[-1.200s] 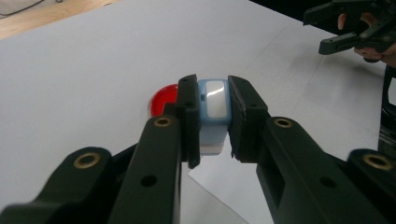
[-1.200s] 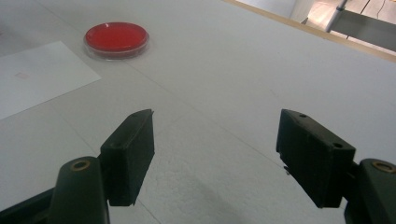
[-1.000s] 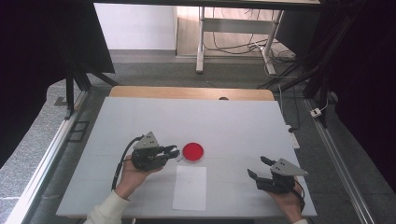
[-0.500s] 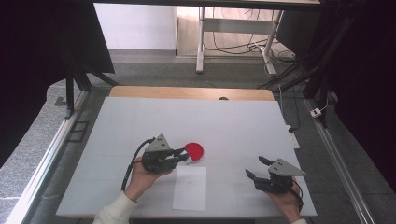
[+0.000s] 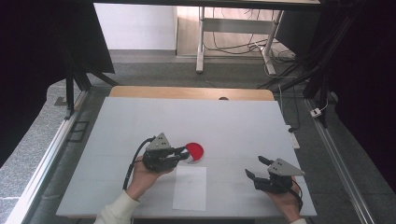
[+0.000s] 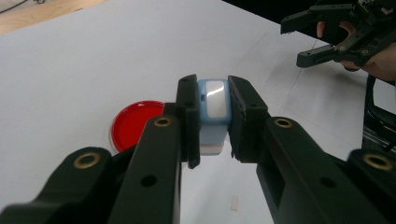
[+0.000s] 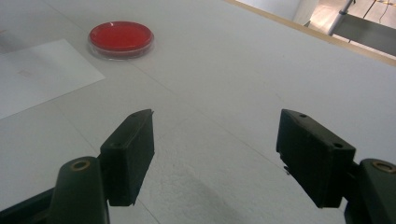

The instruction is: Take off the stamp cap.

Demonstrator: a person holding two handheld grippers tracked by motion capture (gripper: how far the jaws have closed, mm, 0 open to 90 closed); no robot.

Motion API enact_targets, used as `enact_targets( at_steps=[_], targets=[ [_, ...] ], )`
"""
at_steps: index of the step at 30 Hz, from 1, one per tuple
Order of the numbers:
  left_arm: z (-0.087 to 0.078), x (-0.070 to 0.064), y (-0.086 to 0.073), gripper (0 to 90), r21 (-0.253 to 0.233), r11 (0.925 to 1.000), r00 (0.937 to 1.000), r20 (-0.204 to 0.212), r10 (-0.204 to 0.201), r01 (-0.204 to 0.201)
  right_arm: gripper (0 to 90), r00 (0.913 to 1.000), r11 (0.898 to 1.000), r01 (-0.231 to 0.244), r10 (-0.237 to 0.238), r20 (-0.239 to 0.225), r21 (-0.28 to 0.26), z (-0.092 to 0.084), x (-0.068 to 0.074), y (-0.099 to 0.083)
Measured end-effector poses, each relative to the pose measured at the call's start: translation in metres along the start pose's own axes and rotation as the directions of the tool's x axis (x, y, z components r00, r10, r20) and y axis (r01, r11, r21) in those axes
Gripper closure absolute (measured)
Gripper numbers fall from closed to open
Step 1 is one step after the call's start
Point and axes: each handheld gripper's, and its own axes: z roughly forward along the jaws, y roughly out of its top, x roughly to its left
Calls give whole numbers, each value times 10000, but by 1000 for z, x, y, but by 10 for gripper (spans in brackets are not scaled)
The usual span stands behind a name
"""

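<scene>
My left tongs (image 6: 214,116) pinch a small pale-blue block with a glossy white face (image 6: 213,103), its sides pressed between the two black jaws. In the high view those left tongs (image 5: 183,154) sit near the middle of the white table (image 5: 140,121), their tips just beside the round red shallow dish with a clear rim (image 5: 194,150). From the left gripper view the dish (image 6: 135,122) lies on the table behind and to the left of the block, partly hidden by my jaw. I cannot tell whether the block touches the table.

A white rectangular sheet of paper (image 5: 190,187) lies flat on the table just in front of the dish, between my two hands.

My right tongs (image 7: 215,156) are spread wide with nothing between them, held low over bare table. In the high view the right tongs (image 5: 256,169) sit near the table's right front corner, well apart from the dish, pointing left toward the paper. In the right gripper view the dish (image 7: 121,37) and the paper's corner (image 7: 42,74) lie far off at upper left.
</scene>
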Motion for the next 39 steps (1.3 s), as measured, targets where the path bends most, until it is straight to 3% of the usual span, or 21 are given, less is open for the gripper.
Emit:
enact_targets(
  at_steps=[19,39],
  targets=[
    [-3,6,-2,752,-197,9998,9998,155,-99,102,275,9996,9999,-144,144,-246,0,9,9,7],
    [-3,1,-1,752,-190,9998,9999,70,-82,83,286,9985,9999,116,-122,-534,-113,19,23,17]
  ],
)
